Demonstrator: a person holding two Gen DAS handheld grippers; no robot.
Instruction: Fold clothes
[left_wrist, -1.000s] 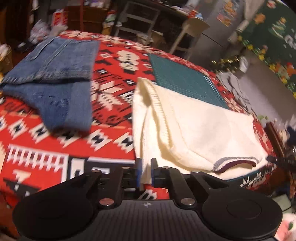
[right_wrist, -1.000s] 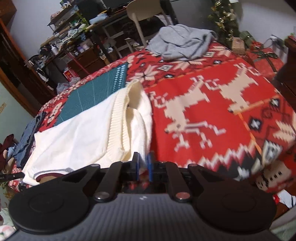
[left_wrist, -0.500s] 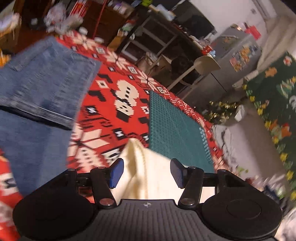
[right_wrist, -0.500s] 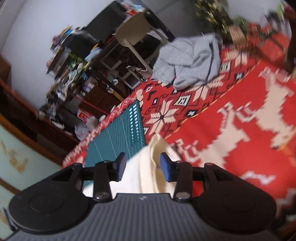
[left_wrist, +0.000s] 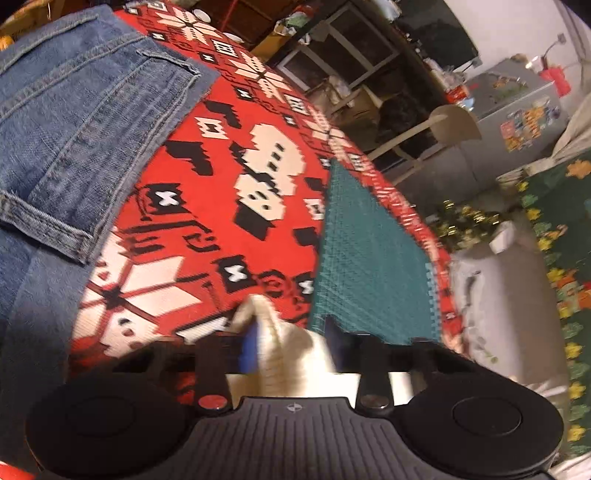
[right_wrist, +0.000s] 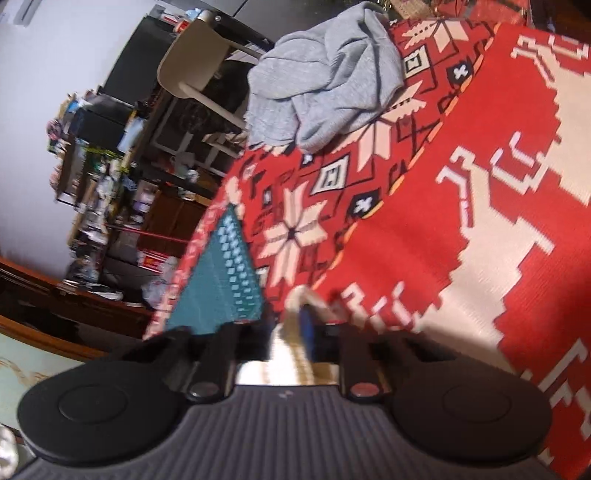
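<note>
A cream knit sweater lies on the red patterned tablecloth; only a ribbed fold of it shows in the left wrist view and in the right wrist view. My left gripper is open, its jaws wide on either side of the fold. My right gripper has its jaws partly apart around another fold of the sweater; blur hides whether they touch it.
Folded blue jeans lie at the left of the table. A green cutting mat lies beyond the sweater, also seen from the right wrist. A crumpled grey garment sits at the far table edge. A chair and cluttered shelves stand behind.
Both grippers were shut on the sweater's edges a second ago, then opened. They have since moved forward and low over the sweater's fold, and the right jaws have narrowed.
</note>
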